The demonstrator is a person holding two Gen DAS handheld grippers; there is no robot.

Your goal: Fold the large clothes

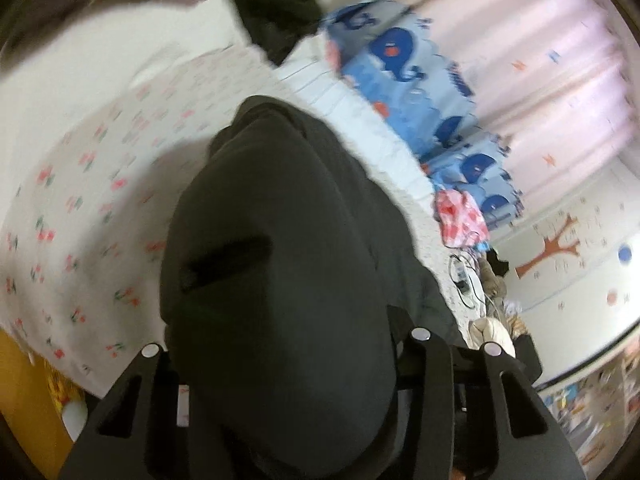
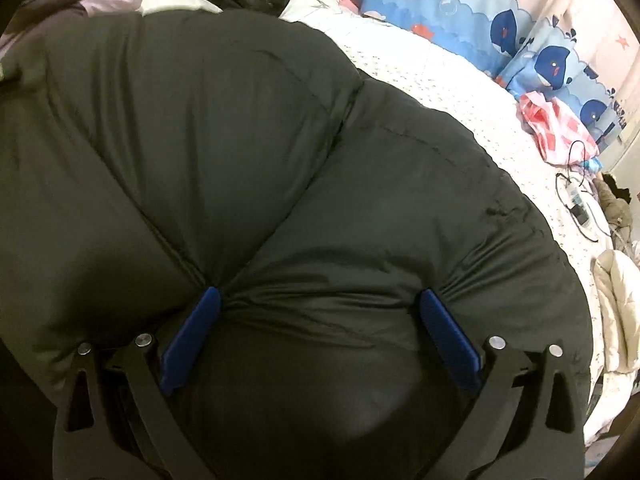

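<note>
The bed (image 2: 460, 92) is largely taken up by the dark padded jacket (image 2: 248, 152), whose bulk fills the space ahead of the right tool (image 2: 320, 300) and is pressed between its blue pads (image 2: 192, 332). In the left wrist view, a fold of the same jacket (image 1: 280, 240) blocks the way ahead of the left tool (image 1: 288, 360). Open bedsheet (image 1: 80, 200) is left free to the left of it. The far edge is crowded by whale-print bedding (image 2: 440, 4), a pink-and-white cloth (image 2: 556, 128) and a cable (image 2: 576, 196).
</note>
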